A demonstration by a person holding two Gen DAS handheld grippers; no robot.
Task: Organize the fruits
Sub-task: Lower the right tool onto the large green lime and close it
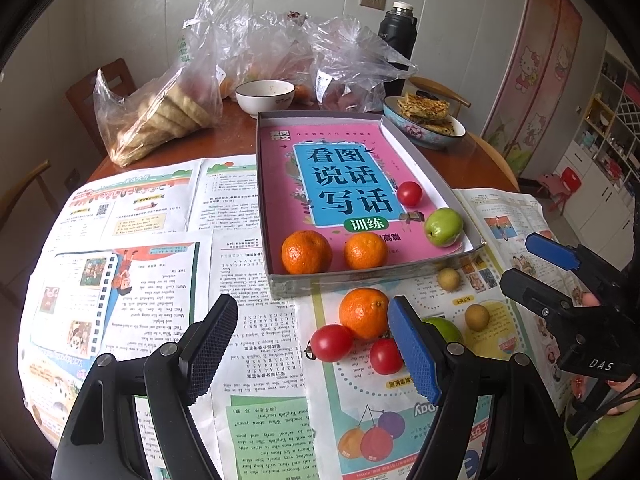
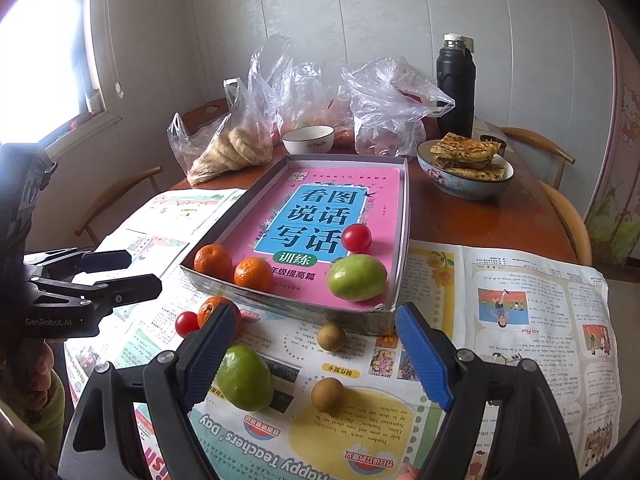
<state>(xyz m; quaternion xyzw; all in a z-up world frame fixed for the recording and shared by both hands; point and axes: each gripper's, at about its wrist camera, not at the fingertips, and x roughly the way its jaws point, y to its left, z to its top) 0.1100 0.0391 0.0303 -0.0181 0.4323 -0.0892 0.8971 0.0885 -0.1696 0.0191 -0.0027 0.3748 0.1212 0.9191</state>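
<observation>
Both grippers w/ fingers spread, empty: right gripper (image 2: 316, 364) should straddle longan (image 2: 328, 395), squeeze gently, lift into tray (image 2: 403, 216).

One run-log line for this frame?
left tongs: open, empty | right tongs: open, empty | box: two oranges, tomato, green fruit | newspaper: fruit left

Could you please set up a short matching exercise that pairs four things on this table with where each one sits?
Things:
1. green fruit
2. small brown fruit
3. flatbread slices
4. black flask

Places:
A. in a blue bowl
B. inside the box, on the pink book
C. at the back of the table, beside the plastic bags
D. on the newspaper, between the right tool's fingers

Pairs: 1-B, 2-D, 3-A, 4-C
</observation>
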